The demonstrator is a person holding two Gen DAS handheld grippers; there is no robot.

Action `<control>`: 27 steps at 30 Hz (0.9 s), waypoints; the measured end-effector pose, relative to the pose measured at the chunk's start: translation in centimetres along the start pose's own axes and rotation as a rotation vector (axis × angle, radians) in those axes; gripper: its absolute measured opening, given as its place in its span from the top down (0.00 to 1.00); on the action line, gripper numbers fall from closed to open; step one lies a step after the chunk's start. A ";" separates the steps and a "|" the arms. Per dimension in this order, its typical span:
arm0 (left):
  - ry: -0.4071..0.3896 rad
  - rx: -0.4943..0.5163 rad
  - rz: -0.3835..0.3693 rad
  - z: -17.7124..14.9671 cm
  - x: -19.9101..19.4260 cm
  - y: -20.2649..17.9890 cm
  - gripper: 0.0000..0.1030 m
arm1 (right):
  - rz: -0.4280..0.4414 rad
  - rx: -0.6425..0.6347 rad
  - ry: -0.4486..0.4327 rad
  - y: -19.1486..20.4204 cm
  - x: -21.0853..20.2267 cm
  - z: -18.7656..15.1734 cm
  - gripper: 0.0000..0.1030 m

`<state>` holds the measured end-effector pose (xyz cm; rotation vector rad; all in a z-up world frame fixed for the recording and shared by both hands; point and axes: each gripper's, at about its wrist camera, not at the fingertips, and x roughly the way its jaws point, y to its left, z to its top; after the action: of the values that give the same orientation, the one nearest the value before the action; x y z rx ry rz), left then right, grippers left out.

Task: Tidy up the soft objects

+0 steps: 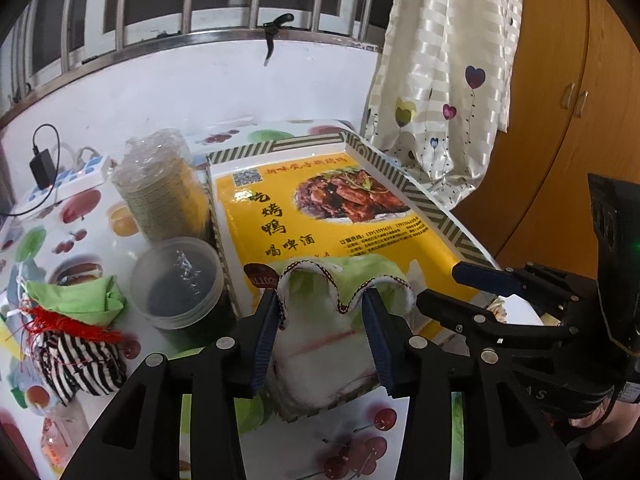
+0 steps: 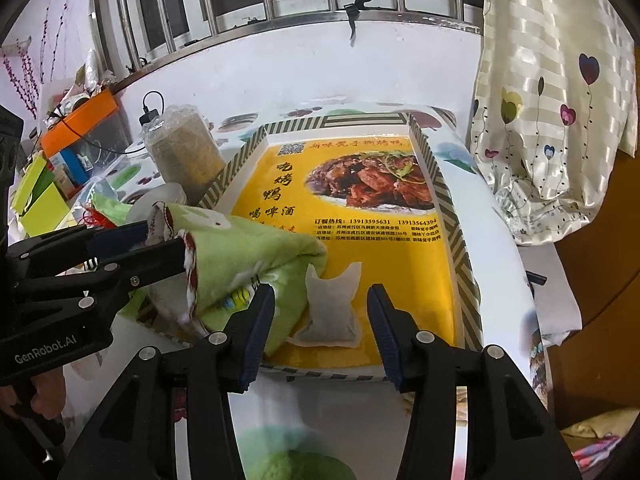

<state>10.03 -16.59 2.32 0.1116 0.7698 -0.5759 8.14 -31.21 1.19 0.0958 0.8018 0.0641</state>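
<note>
The green cloth (image 2: 256,256), edged with red-and-white trim and white on its inside, lies bunched over the near left corner of the shallow box (image 2: 460,264), partly on its yellow roast-duck poster (image 2: 400,240). The left gripper (image 1: 322,312) straddles the cloth's humped edge, its jaws apart with the fold between them; whether the blue pads (image 1: 266,332) still press the fabric I cannot tell. Just beside the cloth, on the poster, lies a small beige sachet (image 2: 330,308), and the right gripper (image 2: 320,320) hangs over it with jaws spread wide, touching nothing. Left of the box on the fruit-print tablecloth (image 1: 92,208) stand a lidded plastic tub (image 1: 180,280) and a wrapped stack of cups (image 1: 160,188), with a striped pouch (image 1: 80,356) near the table's edge.
</note>
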 end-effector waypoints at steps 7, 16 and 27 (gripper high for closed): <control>0.006 -0.017 0.004 -0.8 -1.0 0.9 0.59 | 0.000 0.011 -0.029 0.3 -0.5 0.2 0.52; -0.006 -0.044 0.009 -1.6 -2.4 1.9 0.59 | 0.013 -0.022 -0.020 1.8 0.6 0.6 0.52; -0.023 -0.063 0.034 -1.8 -3.7 3.2 0.60 | -0.047 -0.081 0.077 2.0 5.5 1.0 0.52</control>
<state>8.52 -11.73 3.20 0.0596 0.7619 -0.5188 12.67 -28.78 -1.81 -0.0020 0.8771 0.0562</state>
